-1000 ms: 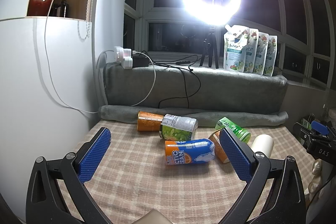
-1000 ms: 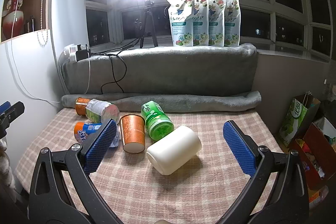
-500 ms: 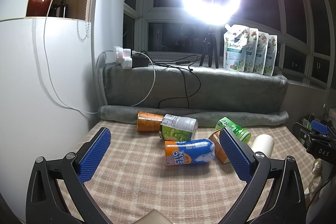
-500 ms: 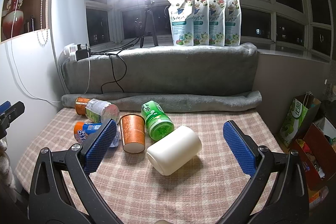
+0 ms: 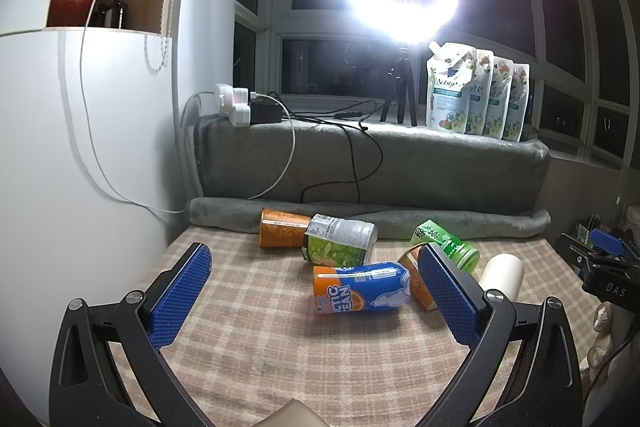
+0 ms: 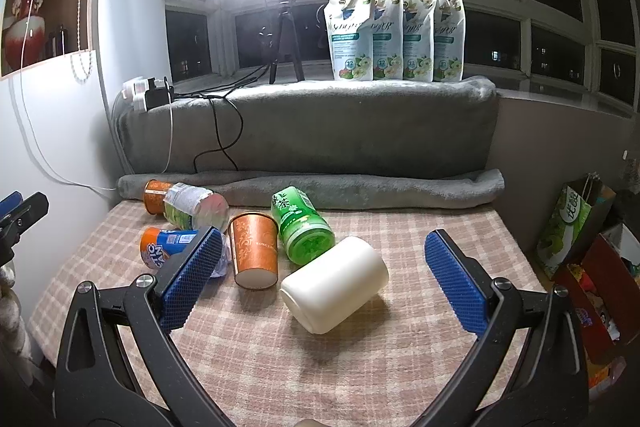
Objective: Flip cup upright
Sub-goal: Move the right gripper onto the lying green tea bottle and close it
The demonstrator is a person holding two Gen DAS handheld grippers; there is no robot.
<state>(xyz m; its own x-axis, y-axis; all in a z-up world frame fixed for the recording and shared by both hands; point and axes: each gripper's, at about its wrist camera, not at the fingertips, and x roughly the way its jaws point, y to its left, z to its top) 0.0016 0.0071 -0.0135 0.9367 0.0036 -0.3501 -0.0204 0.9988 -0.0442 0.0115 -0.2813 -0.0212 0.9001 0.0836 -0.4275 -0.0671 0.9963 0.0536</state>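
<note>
A cream cup (image 6: pixel 334 285) lies on its side on the checked cloth, straight ahead of my right gripper (image 6: pixel 320 277), which is open and empty just short of it. The cup also shows in the left wrist view (image 5: pixel 502 273) at the right. An orange paper cup (image 6: pixel 254 247) lies on its side to the cream cup's left; in the left wrist view (image 5: pixel 414 277) my right finger partly hides it. A second orange cup (image 5: pixel 282 233) lies at the back. My left gripper (image 5: pixel 316 293) is open and empty, short of the pile.
A blue-orange can (image 5: pixel 360 289), a green-label bottle (image 5: pixel 340 245) and a green tea can (image 6: pixel 302 225) lie tipped among the cups. A grey rolled blanket (image 6: pixel 360 187) bounds the back. A white wall (image 5: pixel 80 167) stands left. Bags (image 6: pixel 576 223) stand off the right edge.
</note>
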